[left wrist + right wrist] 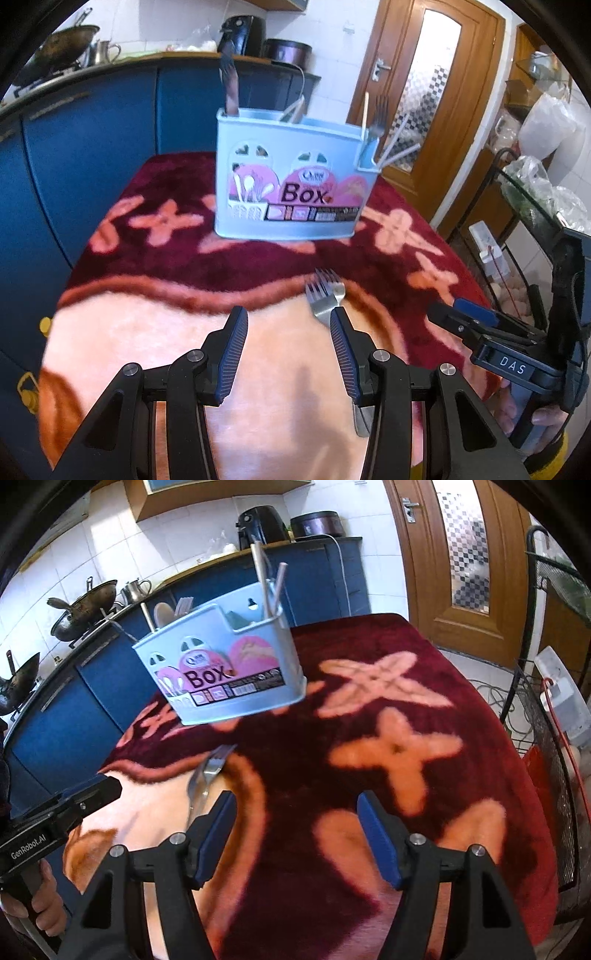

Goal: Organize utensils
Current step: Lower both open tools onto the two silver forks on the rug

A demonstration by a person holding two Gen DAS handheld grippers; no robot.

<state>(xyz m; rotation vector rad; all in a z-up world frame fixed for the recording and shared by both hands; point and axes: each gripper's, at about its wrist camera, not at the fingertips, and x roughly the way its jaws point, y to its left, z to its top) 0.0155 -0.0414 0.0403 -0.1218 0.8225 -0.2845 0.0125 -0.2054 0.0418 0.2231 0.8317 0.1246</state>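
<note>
Two forks [325,295], seemingly stacked, point tines toward the box [291,177]; both grippers spread, empty.

The utensil box [291,184] is pale blue, with pink ovals and black "Box" lettering on its front. The blanket [424,709] beneath it is deep maroon with salmon-pink cross-shaped flowers and a peach centre. The forks [325,295] are silver. Blue cabinets [92,147] stand behind, and the door [436,572] is brown wood.

We stand in a home kitchen: blue cabinets [92,686], 2 woks [83,609] on the stove, white wall tiles [192,542], an air fryer [258,526].
</note>
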